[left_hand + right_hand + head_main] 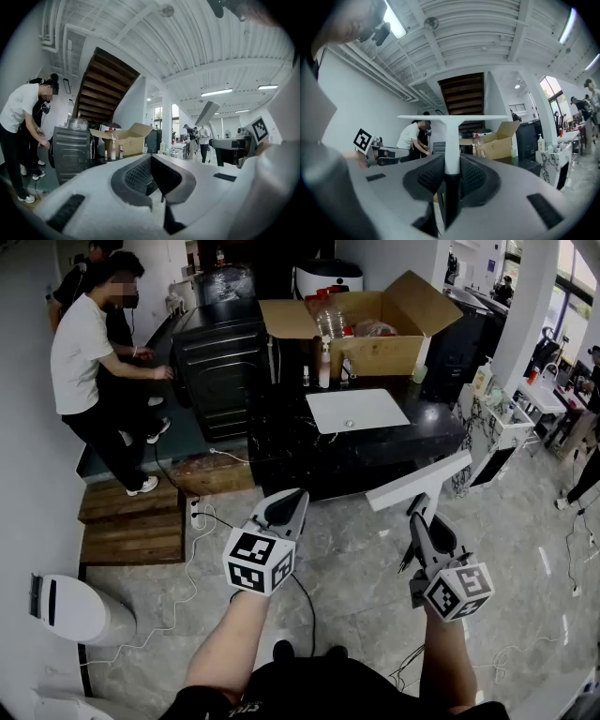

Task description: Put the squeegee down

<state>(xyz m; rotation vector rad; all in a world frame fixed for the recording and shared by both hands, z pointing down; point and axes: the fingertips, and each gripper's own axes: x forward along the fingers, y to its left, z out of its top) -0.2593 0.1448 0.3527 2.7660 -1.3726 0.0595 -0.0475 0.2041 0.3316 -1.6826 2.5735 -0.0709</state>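
Observation:
The squeegee is white and T-shaped. Its blade (419, 482) shows as a slanted bar over the floor, just short of the black counter (281, 451). In the right gripper view the blade (452, 118) lies crosswise above the jaws, and its stem runs down between the pads. My right gripper (418, 514) is shut on that stem and points level toward the counter. My left gripper (286, 504) hovers to its left, jaws together with nothing in them. From the left gripper view the squeegee (206, 113) is seen at the right.
A white panel (356, 411) lies on the counter. Behind it are a spray bottle (324, 362) and an open cardboard box (375, 329). A person (89, 362) bends at a black appliance (220, 357). Wooden pallets (131, 521), cables and a white device (75, 607) sit on the floor at left.

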